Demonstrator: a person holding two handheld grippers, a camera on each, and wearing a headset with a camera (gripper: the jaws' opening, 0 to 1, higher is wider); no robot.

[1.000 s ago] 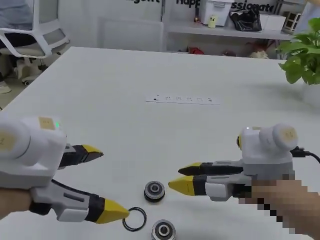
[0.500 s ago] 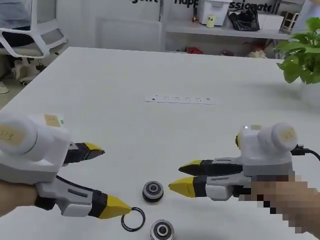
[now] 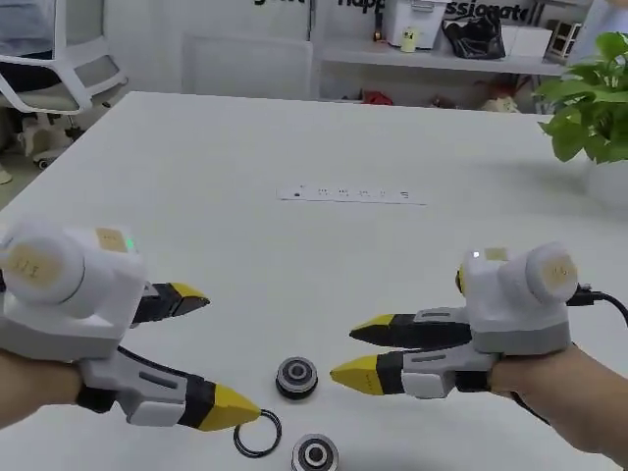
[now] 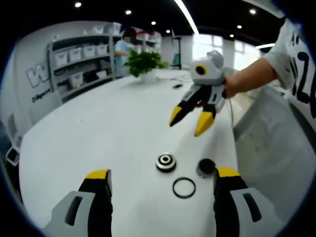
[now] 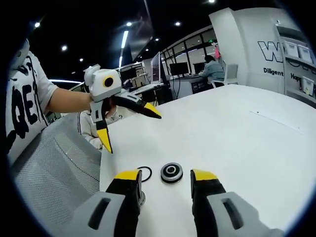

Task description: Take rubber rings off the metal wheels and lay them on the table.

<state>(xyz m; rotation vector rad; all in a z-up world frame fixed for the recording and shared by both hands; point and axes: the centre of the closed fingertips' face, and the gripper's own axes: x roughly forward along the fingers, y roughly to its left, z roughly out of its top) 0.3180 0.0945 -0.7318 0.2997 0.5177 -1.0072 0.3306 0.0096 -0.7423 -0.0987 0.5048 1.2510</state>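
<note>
Wrists are level and turned inward, so your two grippers point toward each other low over the white table [image 3: 294, 147]. Your left gripper [image 3: 226, 358] has its jaws spread wide, one above the other in the head view, and they hold nothing. Its lower yellow tip sits just left of the ring [image 3: 257, 433]; you cannot tell from these views whether it touches. Your right gripper [image 3: 346, 352] is to the right of the ring and a little beyond it. Its jaws are parted by a narrower gap and are also empty, and the left gripper view shows it raised above the tabletop.

Both grippers have white plastic bodies and black fingers capped in yellow. The ring is a thin black rubber loop lying flat on the table, free of both wheels. The far wheel [image 3: 296, 378] stands just beyond the ring and to its right. It is a small round disc with a dark outer band around a bright metal hub. The near wheel [image 3: 314, 454] lies right of the ring on your side, looks much the same, and is cut by the bottom edge of the head view. Whether either wheel wears rubber is unclear. Far beyond the ring a flat white power strip [image 3: 351, 194] lies on the table, and a leafy plant [image 3: 589, 98] stands beyond and to the right.
</note>
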